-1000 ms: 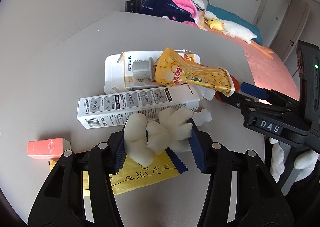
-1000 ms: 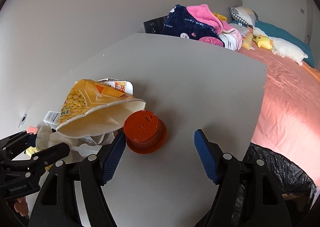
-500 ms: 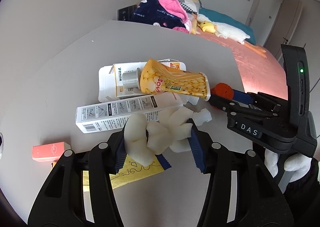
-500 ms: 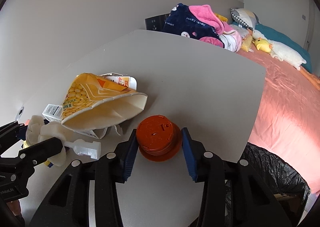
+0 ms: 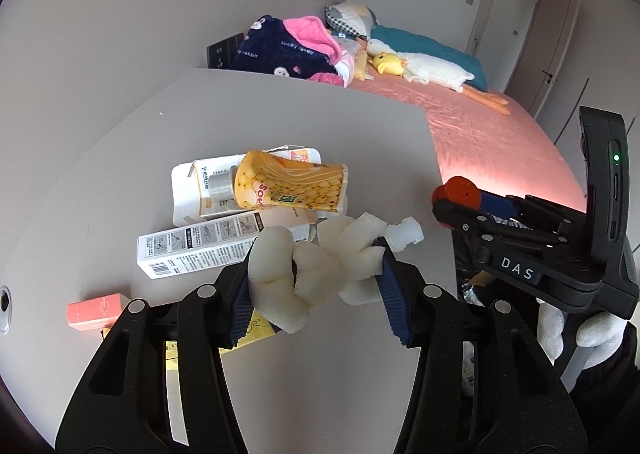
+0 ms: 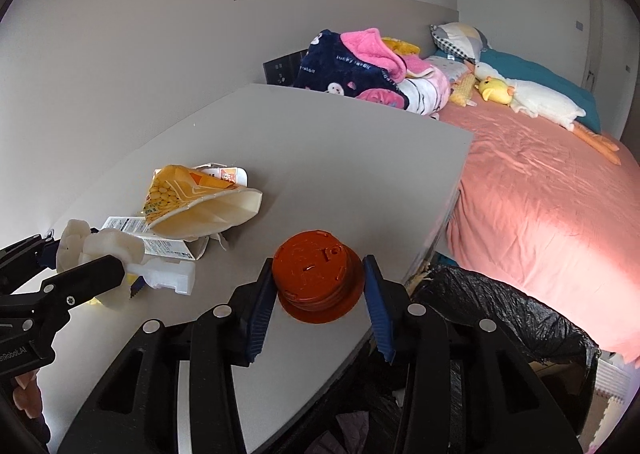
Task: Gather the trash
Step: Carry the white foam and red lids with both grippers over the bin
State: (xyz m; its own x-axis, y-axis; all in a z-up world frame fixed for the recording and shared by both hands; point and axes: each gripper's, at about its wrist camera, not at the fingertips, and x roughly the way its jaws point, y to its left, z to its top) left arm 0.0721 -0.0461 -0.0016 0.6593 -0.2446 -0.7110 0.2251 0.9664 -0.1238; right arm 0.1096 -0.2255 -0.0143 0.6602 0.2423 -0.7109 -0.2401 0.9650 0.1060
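While ridged orange lid (image 6: 316, 274) fills right claw (image 6: 318, 296)

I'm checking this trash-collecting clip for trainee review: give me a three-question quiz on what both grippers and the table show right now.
1. True or false: the left gripper is clamped on white foam pieces.
2. What does the right gripper hold? A) yellow snack bag B) orange-red lid C) pink box
3. Fill in: the bin lined with a black bag stands between the table and the ____.

Key: 1 true. 2 B, the orange-red lid. 3 bed.
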